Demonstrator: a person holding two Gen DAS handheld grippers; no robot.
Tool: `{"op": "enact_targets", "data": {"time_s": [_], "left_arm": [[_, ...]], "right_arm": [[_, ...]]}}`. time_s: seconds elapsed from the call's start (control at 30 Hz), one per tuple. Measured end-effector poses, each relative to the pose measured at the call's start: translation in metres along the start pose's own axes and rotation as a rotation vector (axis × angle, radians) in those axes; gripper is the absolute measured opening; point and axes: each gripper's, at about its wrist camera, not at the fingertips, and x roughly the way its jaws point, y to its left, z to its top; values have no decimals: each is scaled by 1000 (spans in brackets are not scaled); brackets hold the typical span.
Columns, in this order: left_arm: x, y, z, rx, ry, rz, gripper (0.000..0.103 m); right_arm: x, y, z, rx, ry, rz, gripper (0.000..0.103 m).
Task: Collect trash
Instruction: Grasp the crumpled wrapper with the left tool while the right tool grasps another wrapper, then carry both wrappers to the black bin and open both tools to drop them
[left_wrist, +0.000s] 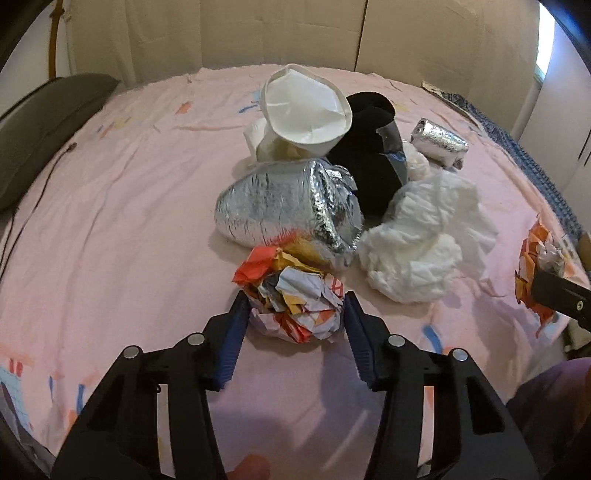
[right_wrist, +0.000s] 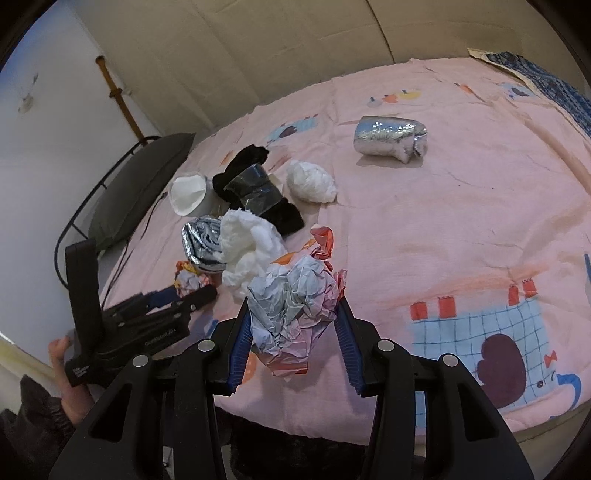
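Observation:
My left gripper (left_wrist: 293, 301) sits around a crumpled colourful paper ball (left_wrist: 295, 299) lying on the pink bed sheet (left_wrist: 122, 192); its blue pads touch both sides of the ball. My right gripper (right_wrist: 293, 306) is shut on a crumpled red-and-white wrapper (right_wrist: 295, 299) and holds it above the bed; that wrapper also shows at the right edge of the left wrist view (left_wrist: 535, 269). Behind the ball lie a large foil bundle (left_wrist: 288, 203), white tissue (left_wrist: 417, 236), a white paper bowl (left_wrist: 306, 110), a black cloth with tape (left_wrist: 369, 147) and a small foil roll (left_wrist: 439, 142).
A grey pillow (left_wrist: 44, 122) lies at the bed's left edge with a thin cable (left_wrist: 40, 192) beside it. A blue patterned cloth (right_wrist: 546, 81) lies at the far right. A beige headboard and wall (left_wrist: 295, 33) stand behind the bed.

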Motion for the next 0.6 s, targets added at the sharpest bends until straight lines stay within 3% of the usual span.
{"op": "enact_targets", "data": {"time_s": [0.27, 0.6], "left_arm": [[-13, 9, -7, -41, -14, -56, 51], [-55, 9, -35, -17, -40, -81, 51]], "right_arm": [[7, 14, 0, -43, 9, 10, 42], [0, 42, -17, -145, 23, 12, 42]]}}
